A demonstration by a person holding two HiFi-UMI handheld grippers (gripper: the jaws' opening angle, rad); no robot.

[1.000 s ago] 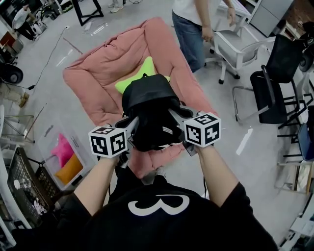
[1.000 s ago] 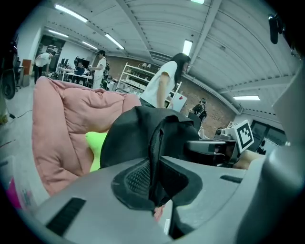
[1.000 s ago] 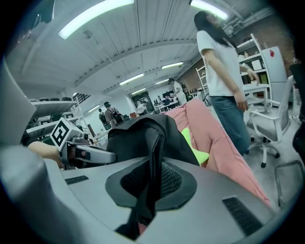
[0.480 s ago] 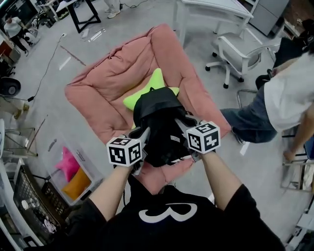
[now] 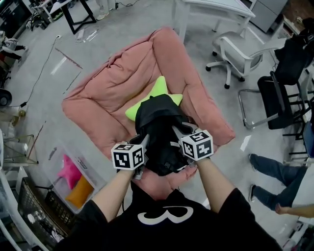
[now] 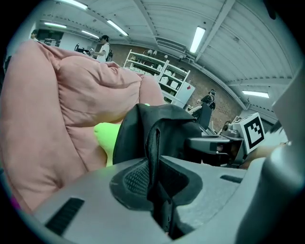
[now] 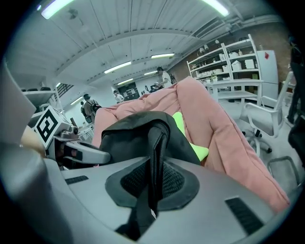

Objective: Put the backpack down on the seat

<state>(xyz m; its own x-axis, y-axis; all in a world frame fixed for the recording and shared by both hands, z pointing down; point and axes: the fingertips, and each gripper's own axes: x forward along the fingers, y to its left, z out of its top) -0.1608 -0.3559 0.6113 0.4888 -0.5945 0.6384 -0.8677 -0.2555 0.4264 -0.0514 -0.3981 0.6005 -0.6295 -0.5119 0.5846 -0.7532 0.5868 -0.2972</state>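
Observation:
A black backpack (image 5: pixel 159 130) hangs over the front part of a big pink cushioned seat (image 5: pixel 113 88). Both grippers hold it by its straps. The left gripper (image 5: pixel 139 147) is shut on a black strap (image 6: pixel 153 162) at the bag's left side, and the right gripper (image 5: pixel 179 136) is shut on another black strap (image 7: pixel 155 167) at its right side. Behind the bag a lime-green star pillow (image 5: pixel 158 93) lies on the seat; the pillow (image 6: pixel 107 136) and the pink cushion (image 7: pixel 214 124) also show in the gripper views.
A white office chair (image 5: pixel 240 51) and a black chair (image 5: pixel 282 93) stand to the right, a white table (image 5: pixel 216 7) behind the seat. A clear bin with pink and orange pillows (image 5: pixel 73 176) sits at the left. A person's legs (image 5: pixel 270 193) are at the lower right.
The backpack and both grippers have moved a little closer over the seat's front edge. The bystander has walked from behind the seat to the lower right.

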